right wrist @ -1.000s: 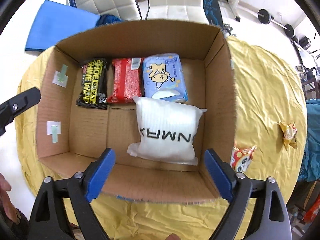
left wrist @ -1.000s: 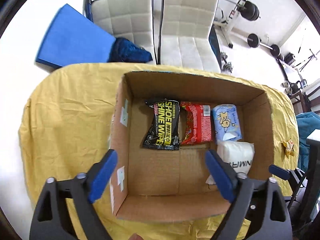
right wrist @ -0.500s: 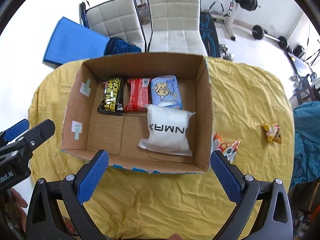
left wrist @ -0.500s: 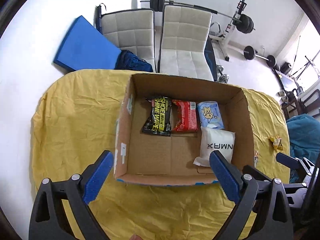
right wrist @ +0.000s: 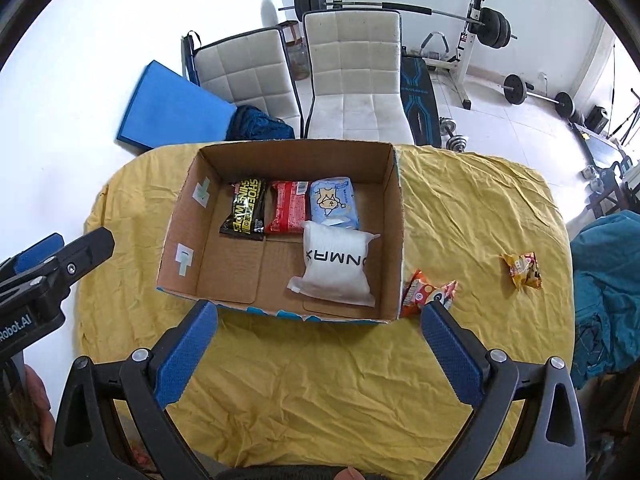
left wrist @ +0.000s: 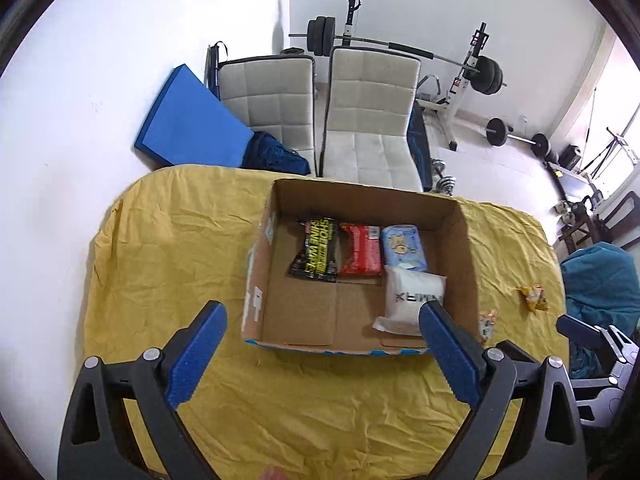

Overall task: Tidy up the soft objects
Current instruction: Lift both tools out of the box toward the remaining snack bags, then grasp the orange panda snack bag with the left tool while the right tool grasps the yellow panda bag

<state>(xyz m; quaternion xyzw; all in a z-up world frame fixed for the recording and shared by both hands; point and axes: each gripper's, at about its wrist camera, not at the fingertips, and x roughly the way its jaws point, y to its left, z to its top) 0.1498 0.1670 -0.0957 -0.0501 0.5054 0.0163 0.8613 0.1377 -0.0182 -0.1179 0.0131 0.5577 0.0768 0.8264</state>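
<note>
Tablecloth (right wrist: 320, 380), box (right wrist: 394, 240) beyond parted tongs (right wrist: 320, 334)

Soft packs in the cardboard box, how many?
4. Black shoe-wipes pack, red pack and blue tissue pack in a row at the back; white pack in front of the blue one.

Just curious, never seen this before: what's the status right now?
Left claw and right claw open, empty. Four packs in box. Two snack packets, and, outside on cloth. Nothing blocking.
</note>
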